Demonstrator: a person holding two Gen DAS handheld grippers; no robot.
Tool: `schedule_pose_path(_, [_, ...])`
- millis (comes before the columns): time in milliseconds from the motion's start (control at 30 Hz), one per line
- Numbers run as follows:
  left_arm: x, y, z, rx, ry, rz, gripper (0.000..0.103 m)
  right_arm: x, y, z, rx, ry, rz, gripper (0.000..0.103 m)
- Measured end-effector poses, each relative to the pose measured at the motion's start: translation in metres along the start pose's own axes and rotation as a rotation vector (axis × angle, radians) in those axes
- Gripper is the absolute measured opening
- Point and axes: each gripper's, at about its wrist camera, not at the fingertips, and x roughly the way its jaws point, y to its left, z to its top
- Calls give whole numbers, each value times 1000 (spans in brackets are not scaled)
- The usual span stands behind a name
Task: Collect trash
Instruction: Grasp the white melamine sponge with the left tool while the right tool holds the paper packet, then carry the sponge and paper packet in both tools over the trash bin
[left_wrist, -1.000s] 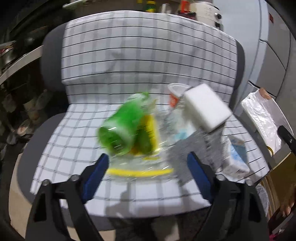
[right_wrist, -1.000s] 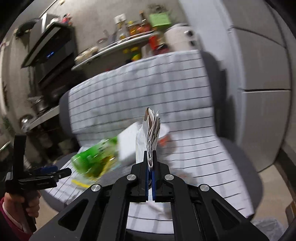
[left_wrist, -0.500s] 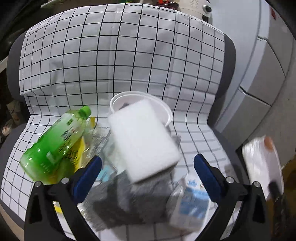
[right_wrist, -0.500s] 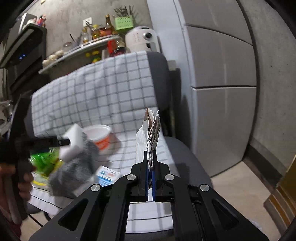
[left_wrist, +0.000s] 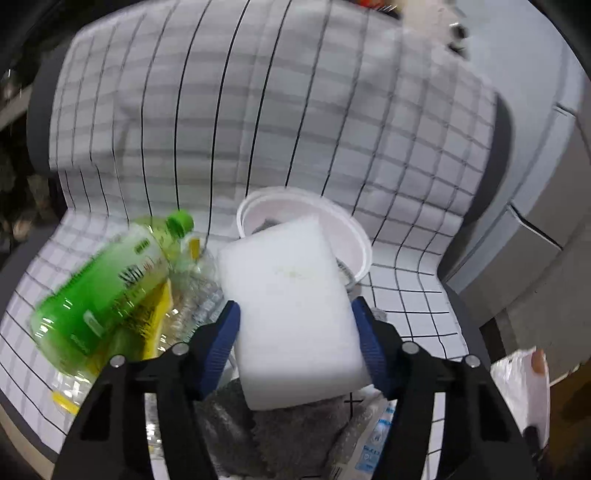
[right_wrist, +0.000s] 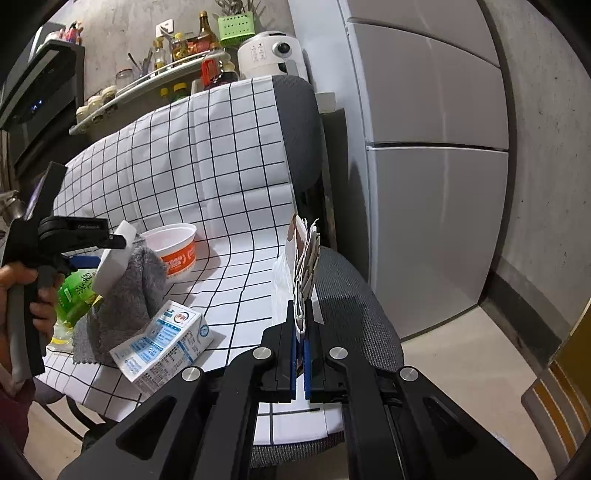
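My left gripper (left_wrist: 295, 328) grips the white foam block (left_wrist: 291, 310) above the trash pile on the chair (right_wrist: 343, 299). It could slip, since the fingers hold only its near part. My right gripper (right_wrist: 300, 334) is closed on a folded plastic bag (right_wrist: 301, 266). The left view is blurred; under the grey cloth (right_wrist: 125, 299) I cannot see.

On the chair lie one white sponge block (left_wrist: 291, 314), one grey cloth (right_wrist: 122, 306), one green tea bottle (left_wrist: 107, 291), one clear crushed bottle (left_wrist: 195, 299), one white-and-orange cup (right_wrist: 173, 251), and one blue-and-white carton (right_wrist: 166, 343). One white plastic bag (right_wrist: 295, 269) stands at the seat's front edge.
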Motion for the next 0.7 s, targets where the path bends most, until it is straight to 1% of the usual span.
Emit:
schedule_pose_path(67, [-24, -4, -8, 58, -62, -22, 58, -8, -2, 3, 15, -14, 12, 3])
schedule_pose_path(100, [-42, -8, -15, 103, -103, -46, 58, -13, -3, 4, 26, -21, 21, 3])
schedule_pose_path(167, [-68, -12, -30, 170, -151, -91, 58, -24, -5, 6, 45, -31, 36, 3])
schedule_pose_path(233, [-89, -15, -43, 219, -176, -142, 58, -34, -8, 7, 60, -35, 45, 3])
schedule_pose_path(300, [-105, -20, -60, 264, -169, -199, 58, -45, -11, 7, 86, -30, 60, 3])
schedule_pose_path(367, [-114, -27, -76, 302, -152, -233, 58, -55, -13, 6, 104, -21, 63, 3])
schedule_pose_path(433, [-117, -37, -95, 336, -133, -276, 58, -66, -14, 2, 108, -11, 40, 3])
schedule_pose_path(567, [-110, -61, -127, 394, -93, -365, 58, -89, -17, -10, 68, 15, -61, 3])
schedule_pose_path(667, [-98, -90, -156, 464, -46, -450, 58, -107, -30, -22, 57, 39, -152, 3])
schedule_pose_path(700, [-95, -97, -163, 481, -34, -472, 58, -110, -33, -25, 62, 45, -169, 3])
